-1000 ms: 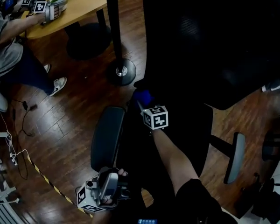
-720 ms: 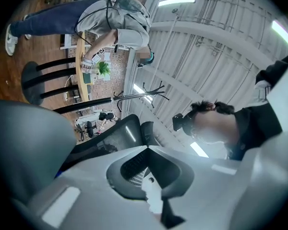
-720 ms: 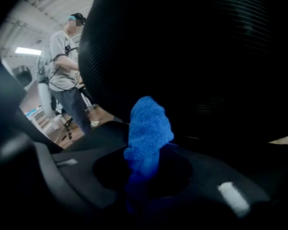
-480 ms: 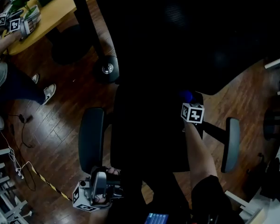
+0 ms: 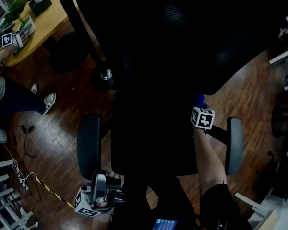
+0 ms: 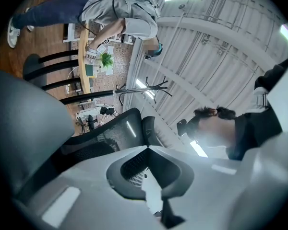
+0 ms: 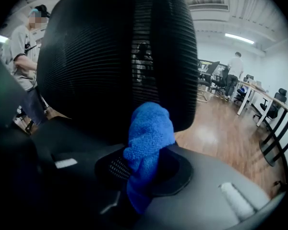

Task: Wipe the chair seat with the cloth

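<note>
Here, in the head view, the office chair is so dark that its seat (image 5: 151,140) and backrest merge into one black mass, and only the two grey armrests, left (image 5: 89,145) and right (image 5: 234,145), stand out clearly. The right gripper (image 5: 199,105) is at the seat's right rear edge, just inside the right armrest. A blue cloth (image 5: 198,98) shows at its tip, but the picture is too dim to tell whether the cloth touches the seat. The left gripper (image 5: 101,188) sits low by the front end of the left armrest, partly cut off by the dark bottom of the picture. A wooden bench (image 5: 43,20) is cut by the upper left corner, above a coat stand base (image 5: 106,74) on the plank floor (image 5: 62,123).

In the left gripper view the jaws are together with nothing between them. They point upward at the ceiling, with the left armrest blurred at the left and the mesh backrest beyond.

In the right gripper view the jaws are clamped on the bunched blue cloth, which hides their tips. The black mesh backrest fills the picture behind it, and the seat below is lost in shadow.
</note>
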`<state>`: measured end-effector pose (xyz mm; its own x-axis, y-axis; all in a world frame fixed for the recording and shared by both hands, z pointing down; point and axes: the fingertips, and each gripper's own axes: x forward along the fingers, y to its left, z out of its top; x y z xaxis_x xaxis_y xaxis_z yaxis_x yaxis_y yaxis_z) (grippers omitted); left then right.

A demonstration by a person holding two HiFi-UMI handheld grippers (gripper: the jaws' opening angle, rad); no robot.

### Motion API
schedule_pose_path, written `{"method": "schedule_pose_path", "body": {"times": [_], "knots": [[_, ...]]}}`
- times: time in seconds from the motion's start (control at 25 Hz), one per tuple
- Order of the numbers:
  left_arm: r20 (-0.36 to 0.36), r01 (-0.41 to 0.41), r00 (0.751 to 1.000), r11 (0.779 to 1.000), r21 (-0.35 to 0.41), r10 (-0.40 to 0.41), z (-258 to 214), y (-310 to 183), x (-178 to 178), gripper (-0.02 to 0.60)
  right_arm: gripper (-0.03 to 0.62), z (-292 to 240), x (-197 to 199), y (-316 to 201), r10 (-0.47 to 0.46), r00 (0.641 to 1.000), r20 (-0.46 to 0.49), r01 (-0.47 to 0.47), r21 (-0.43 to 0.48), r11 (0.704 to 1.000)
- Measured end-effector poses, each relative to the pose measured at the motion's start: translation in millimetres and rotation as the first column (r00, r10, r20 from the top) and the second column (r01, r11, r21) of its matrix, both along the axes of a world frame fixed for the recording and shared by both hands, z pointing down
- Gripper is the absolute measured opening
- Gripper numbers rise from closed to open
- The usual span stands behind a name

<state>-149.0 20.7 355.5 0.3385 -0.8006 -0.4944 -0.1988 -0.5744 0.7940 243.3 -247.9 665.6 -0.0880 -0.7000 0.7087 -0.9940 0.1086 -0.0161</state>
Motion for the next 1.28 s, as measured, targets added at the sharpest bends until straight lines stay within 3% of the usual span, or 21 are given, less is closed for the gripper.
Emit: {"method": "schedule_pose_path", "body": {"times": [0.12,0.24,0.48,0.68,0.88,1.0,1.12,1.28], "knots": [[0.000,-0.008,1.000,1.000,-0.002,0.008,-1,3,6,-0.006,0.080,-16,-53,-1,-0.055,0.996,0.073,0.050,0.060,0.997],[0.000,0.002,1.000,1.000,-0.002,-0.002,-3,6,6,-0.006,0.080,-27,-135,1,-0.186,0.969,0.165,0.171,0.100,0.980],[0.001,0.050,0.999,0.999,-0.003,-0.050,-5,12,-7,-0.006,0.080,-36,-297,27,-0.449,0.848,0.281,0.431,0.129,0.893],[-0.001,0.081,0.997,0.997,-0.008,-0.081,-4,15,-17,-0.006,0.080,-19,-374,58,-0.551,0.778,0.303,0.547,0.104,0.830],[0.002,0.089,0.996,0.996,-0.011,-0.089,-2,16,-20,-0.006,0.080,4,-385,71,-0.593,0.744,0.308,0.592,0.108,0.799],[-0.003,0.085,0.996,0.996,-0.015,-0.085,1,14,-19,-0.006,0.080,4,-381,67,-0.599,0.744,0.297,0.594,0.118,0.796],[-0.001,0.068,0.998,0.997,-0.021,-0.068,3,12,-13,-0.006,0.080,13,-352,62,-0.553,0.784,0.282,0.553,0.088,0.829],[-0.004,0.044,0.999,0.999,-0.023,-0.045,3,11,-4,-0.006,0.080,26,-279,56,-0.470,0.851,0.233,0.476,0.033,0.879]]}}
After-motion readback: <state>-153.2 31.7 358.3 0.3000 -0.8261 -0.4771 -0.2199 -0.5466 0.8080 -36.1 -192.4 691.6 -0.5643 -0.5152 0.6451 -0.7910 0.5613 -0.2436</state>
